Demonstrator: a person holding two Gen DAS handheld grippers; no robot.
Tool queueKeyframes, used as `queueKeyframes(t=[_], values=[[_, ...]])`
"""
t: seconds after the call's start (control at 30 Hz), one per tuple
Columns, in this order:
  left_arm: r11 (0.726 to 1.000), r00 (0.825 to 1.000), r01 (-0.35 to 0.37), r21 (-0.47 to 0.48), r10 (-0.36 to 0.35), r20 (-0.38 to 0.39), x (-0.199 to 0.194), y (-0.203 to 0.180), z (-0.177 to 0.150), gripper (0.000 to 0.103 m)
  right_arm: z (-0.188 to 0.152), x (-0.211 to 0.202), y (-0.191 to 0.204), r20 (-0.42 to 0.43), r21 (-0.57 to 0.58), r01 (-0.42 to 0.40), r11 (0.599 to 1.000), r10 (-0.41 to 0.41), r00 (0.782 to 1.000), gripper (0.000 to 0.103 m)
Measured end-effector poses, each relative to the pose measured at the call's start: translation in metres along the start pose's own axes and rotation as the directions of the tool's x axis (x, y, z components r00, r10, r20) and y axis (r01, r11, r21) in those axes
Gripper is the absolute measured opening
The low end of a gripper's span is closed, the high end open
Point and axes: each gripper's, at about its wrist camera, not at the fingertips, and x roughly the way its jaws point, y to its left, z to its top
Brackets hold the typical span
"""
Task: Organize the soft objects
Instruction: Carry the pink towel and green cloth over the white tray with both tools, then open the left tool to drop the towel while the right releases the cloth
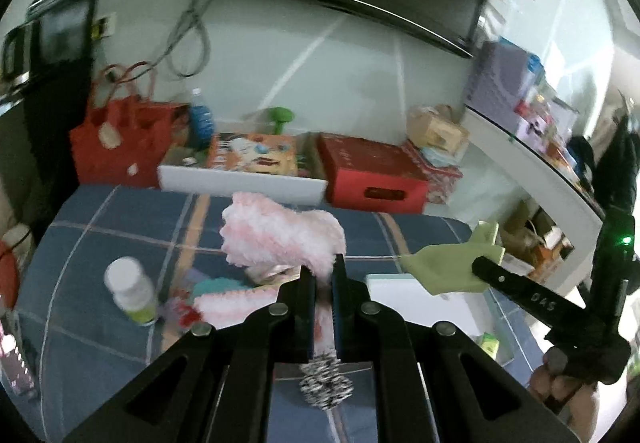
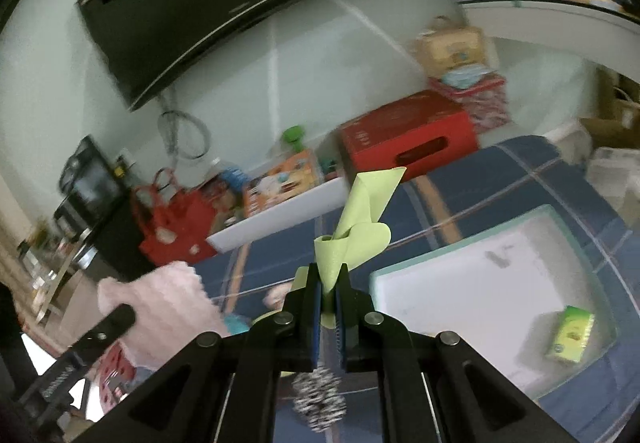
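Clamping a fluffy pink-and-white cloth (image 1: 280, 239), the left gripper (image 1: 323, 275) is fully closed; the cloth's length runs toward ten o'clock. Equally closed, the right gripper (image 2: 328, 283) pinches a light-green cloth (image 2: 360, 219) pointing toward one o'clock above the blue plaid bedspread (image 2: 500, 179).

Both units are showing matte black linkage arms with round silver pivot screws and triangular cut-outs, fingers (image 1: 307, 307) lined with blue pads, while the right gripper (image 1: 486, 269) is displaying white "DAS" lettering and a green indicator light.
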Motion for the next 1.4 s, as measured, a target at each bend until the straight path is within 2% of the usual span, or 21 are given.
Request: queueKeyframes(t=[0.3, 0.47, 0.67, 0.83, 1.03, 1.13, 1.4], values=[[0.989, 0.99, 0.105, 0.107, -0.094, -0.102, 0.061, -0.072, 0.012, 0.007, 0.017, -0.001, -0.077, 0.037, 0.131, 0.145, 0.981, -0.151, 0.988, 0.006], [0.974, 0.988, 0.134, 0.183, -0.117, -0.104, 0.081, -0.115, 0.015, 0.007, 0.02, -0.003, -0.12, 0.044, 0.197, 0.22, 0.955, -0.233, 0.971, 0.006], [0.968, 0.986, 0.139, 0.209, -0.116, -0.122, 0.111, -0.151, 0.015, 0.007, 0.024, -0.007, -0.153, 0.056, 0.25, 0.262, 0.932, -0.284, 0.957, 0.006], [0.961, 0.983, 0.151, 0.233, -0.121, -0.135, 0.137, -0.17, 0.008, 0.007, 0.024, -0.001, -0.168, 0.062, 0.271, 0.254, 0.928, -0.28, 0.958, 0.006], [0.964, 0.961, 0.156, 0.216, -0.097, -0.259, 0.183, -0.17, -0.03, 0.007, 0.013, 0.024, -0.183, -0.026, 0.283, 0.263, 0.922, -0.267, 0.963, 0.007], [0.972, 0.939, 0.141, 0.189, -0.071, -0.337, 0.204, -0.157, -0.053, 0.007, 0.007, 0.036, -0.189, -0.085, 0.289, 0.276, 0.917, -0.263, 0.961, 0.006], [0.981, 0.897, 0.097, 0.167, -0.013, -0.441, 0.222, -0.143, -0.091, 0.007, -0.008, 0.055, -0.194, -0.194, 0.287, 0.299, 0.91, -0.251, 0.948, 0.01]])
